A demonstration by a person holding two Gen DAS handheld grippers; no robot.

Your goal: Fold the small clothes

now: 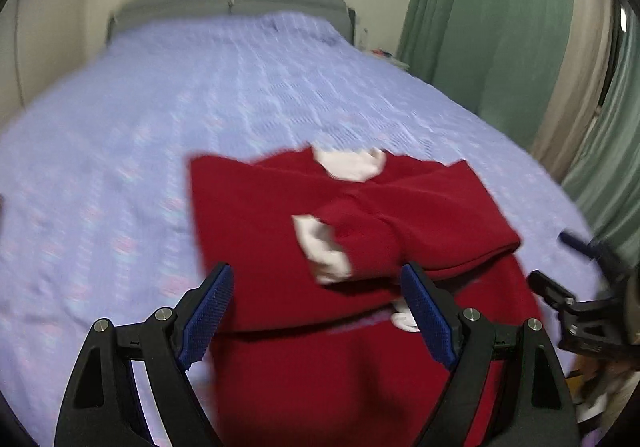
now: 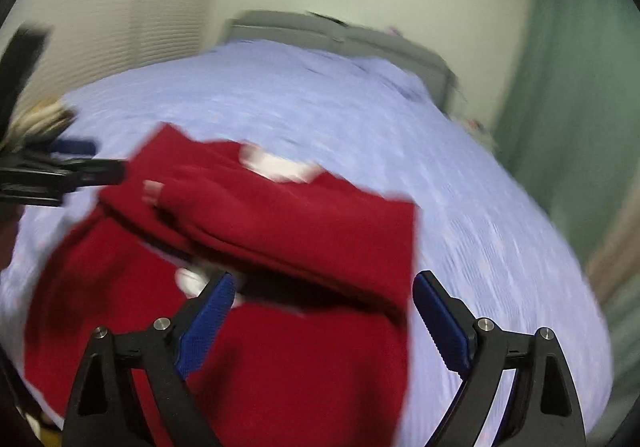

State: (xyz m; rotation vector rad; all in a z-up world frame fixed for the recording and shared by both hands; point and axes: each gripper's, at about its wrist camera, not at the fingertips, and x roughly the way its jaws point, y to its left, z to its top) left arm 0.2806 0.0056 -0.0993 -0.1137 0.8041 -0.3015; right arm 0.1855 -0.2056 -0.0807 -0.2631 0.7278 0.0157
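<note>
A wide bed (image 1: pixel 200 107) with a lavender patterned quilted cover carries a red fleece garment with white collar and cuffs (image 1: pixel 360 207), lying partly folded near its near edge.

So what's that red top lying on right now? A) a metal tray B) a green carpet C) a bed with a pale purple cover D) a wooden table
C: the red top lies spread on the pale purple bed cover, with a grey headboard at the far end; both open grippers, left and right, hang over it.
</note>
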